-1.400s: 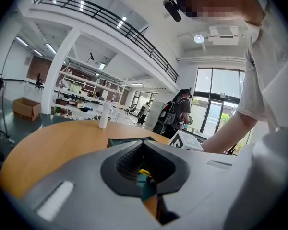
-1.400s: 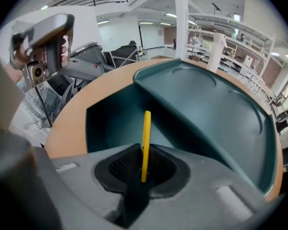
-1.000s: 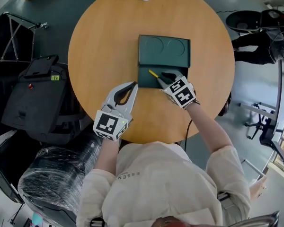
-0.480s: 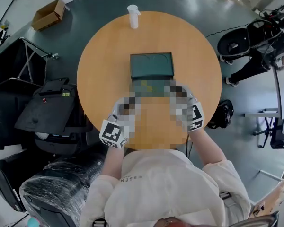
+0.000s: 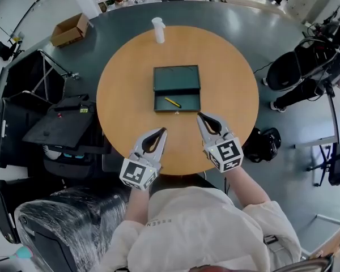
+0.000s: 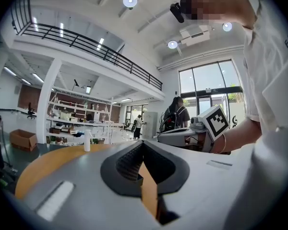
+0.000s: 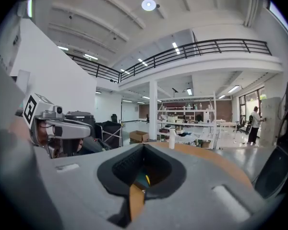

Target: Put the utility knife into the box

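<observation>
At the centre of the round table [image 5: 124,84], the open green box [image 5: 176,78] holds the yellow utility knife [image 5: 171,102] in its near tray. Nearer the person, the left gripper [image 5: 161,131] and the right gripper [image 5: 199,116] flank it, each with jaws closed and empty. A white bottle [image 5: 157,30] stands at the far edge.

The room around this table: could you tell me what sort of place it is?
Probably a workshop or lab hall: a railed mezzanine, stocked shelves, and black equipment cases beside the round table.
</observation>
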